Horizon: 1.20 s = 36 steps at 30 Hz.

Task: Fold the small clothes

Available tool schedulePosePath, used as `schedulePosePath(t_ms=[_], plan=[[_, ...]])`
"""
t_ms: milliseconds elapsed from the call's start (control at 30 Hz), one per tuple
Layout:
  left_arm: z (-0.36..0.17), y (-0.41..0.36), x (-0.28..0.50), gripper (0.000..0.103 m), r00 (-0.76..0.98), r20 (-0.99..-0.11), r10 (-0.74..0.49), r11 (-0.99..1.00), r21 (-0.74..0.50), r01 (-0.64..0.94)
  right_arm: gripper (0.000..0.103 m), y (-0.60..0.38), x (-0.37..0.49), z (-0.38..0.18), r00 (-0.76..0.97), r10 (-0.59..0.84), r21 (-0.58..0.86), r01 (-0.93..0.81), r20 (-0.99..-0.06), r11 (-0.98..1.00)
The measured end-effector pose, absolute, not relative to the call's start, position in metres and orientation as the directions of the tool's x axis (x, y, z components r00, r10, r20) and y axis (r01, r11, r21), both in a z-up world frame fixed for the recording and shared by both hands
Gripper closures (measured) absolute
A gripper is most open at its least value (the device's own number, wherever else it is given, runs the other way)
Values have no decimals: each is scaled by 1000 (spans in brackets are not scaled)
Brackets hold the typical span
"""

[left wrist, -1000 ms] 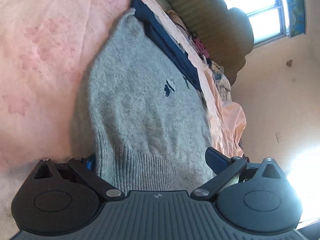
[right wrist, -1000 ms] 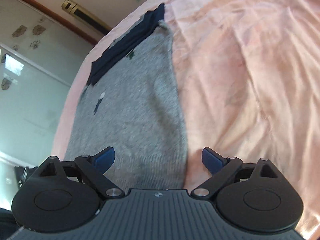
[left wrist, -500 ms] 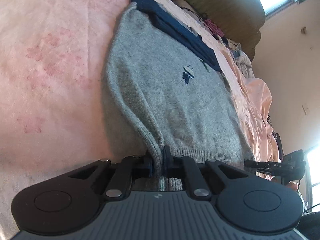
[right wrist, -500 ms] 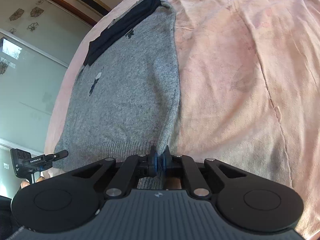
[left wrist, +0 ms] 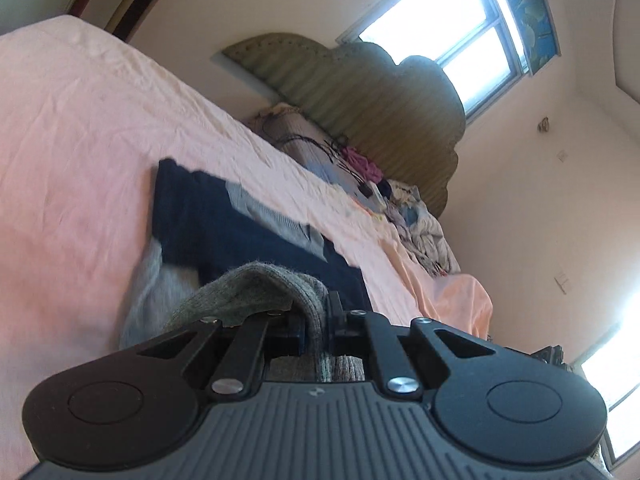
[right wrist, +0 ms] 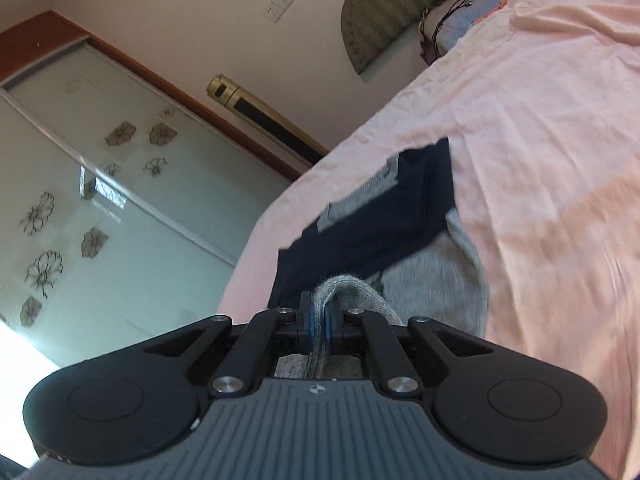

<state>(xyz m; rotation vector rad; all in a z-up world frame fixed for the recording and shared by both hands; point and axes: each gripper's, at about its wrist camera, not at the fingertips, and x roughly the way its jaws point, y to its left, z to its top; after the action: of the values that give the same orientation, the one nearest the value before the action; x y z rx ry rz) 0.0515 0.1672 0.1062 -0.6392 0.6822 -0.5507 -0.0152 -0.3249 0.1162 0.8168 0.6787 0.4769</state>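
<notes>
The grey knit sweater [left wrist: 256,288] is pinched by its ribbed hem between the closed jaws of the left gripper [left wrist: 318,330]; the knit is seen bunched over the blue pads and draped back toward the gripper body. In the right wrist view the same sweater [right wrist: 440,280] is clamped at another point of the hem by the right gripper [right wrist: 318,326], jaws closed on a narrow fold of ribbing that arches up between the pads. The rest of the garment is hung and trailed forward from both grips onto the bed; its far end, with the navy collar and shoulder band [left wrist: 208,224], is laid flat on the sheet. The band is also seen in the right view [right wrist: 384,216], with pale grey lining exposed at the neck opening. Part of the lower body is blurred; the exact fold line cannot be told.

The surface is a bed covered with a wrinkled pink sheet [left wrist: 80,140]. A padded olive headboard [left wrist: 384,100] is set against a cream wall, below a bright window [left wrist: 448,36].

A heap of mixed clothes [left wrist: 416,224] and dark cables are piled near the headboard, well apart from the sweater. Wall sockets [right wrist: 280,6], frosted sliding doors with flower motifs [right wrist: 80,184] and a gold tower unit [right wrist: 264,120] are seen in the right view. Near the grippers the hem is hidden by the gripper bodies.
</notes>
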Motion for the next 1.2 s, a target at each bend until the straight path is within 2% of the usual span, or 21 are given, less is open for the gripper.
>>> schedulePosePath(t_ms=[133, 333, 367, 400, 467, 500, 533, 600, 667, 800, 900, 1033, 1200], plan=[[98, 157, 139, 94, 675, -432, -599, 720, -659, 217, 92, -340, 80, 96, 715, 604, 818, -77, -353, 570], [65, 139, 249, 91, 685, -534, -496, 805, -579, 131, 92, -344, 205, 46, 695, 557, 814, 71, -455, 576], [59, 137, 262, 91, 691, -574, -440, 834, -546, 78, 91, -345, 220, 36, 693, 550, 816, 97, -466, 569], [56, 138, 272, 91, 695, -597, -401, 848, -528, 36, 84, -344, 231, 24, 696, 540, 822, 130, -474, 555], [58, 146, 280, 79, 709, -575, -409, 831, -555, 29, 57, -344, 246, 12, 713, 508, 826, 180, -484, 535], [62, 152, 278, 65, 732, -549, -403, 820, -572, 22, 33, -343, 248, 11, 733, 499, 838, 174, -461, 518], [68, 159, 271, 43, 768, -519, -376, 816, -578, 9, 27, -343, 246, 14, 759, 489, 849, 156, -430, 505], [80, 168, 249, 17, 831, -463, -308, 827, -562, -6, 27, -344, 237, 23, 791, 487, 866, 105, -371, 489], [86, 168, 224, 17, 833, -467, -297, 859, -512, 19, 27, -345, 226, 33, 792, 493, 860, 78, -361, 505], [72, 167, 150, 17, 806, -519, -287, 881, -473, 9, 27, -338, 176, 56, 769, 471, 765, 37, -432, 643], [47, 178, 82, 17, 802, -518, -297, 820, -569, -64, 27, -331, 112, 60, 743, 461, 713, 30, -485, 701], [11, 187, 19, 17, 790, -506, -347, 673, -721, -167, 26, -322, 25, 42, 709, 510, 760, 56, -487, 647], [-8, 176, 24, 16, 803, -413, -428, 569, -814, -115, 26, -302, -2, 17, 693, 499, 765, 120, -521, 632]])
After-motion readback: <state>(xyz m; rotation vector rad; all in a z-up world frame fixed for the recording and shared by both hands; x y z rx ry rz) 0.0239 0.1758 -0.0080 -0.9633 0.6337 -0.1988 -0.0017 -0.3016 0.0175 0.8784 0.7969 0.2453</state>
